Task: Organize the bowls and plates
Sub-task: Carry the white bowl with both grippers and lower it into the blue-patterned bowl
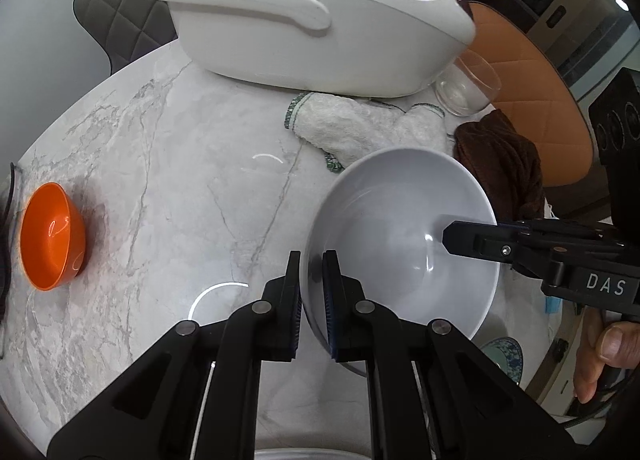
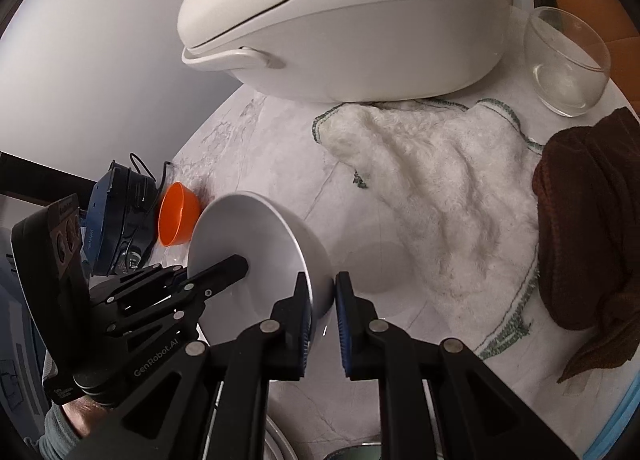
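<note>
The grey bowl [image 1: 400,227] hangs tilted above the marble counter [image 1: 168,187], pinched at opposite sides of its rim: the left gripper [image 1: 311,280] has its jaws clamped on the near edge, and the right gripper [image 2: 323,300] has its jaws clamped on the other edge. An orange bowl [image 1: 52,236] sits well apart at the counter's left side. A white rice cooker [image 1: 304,15] stands at the back, with a white towel [image 2: 432,187], a brown cloth [image 2: 588,227] and a clear glass [image 2: 568,59] beside it. An orange chair [image 1: 536,99] and a grey chair [image 1: 120,7] stand beyond the counter.
</note>
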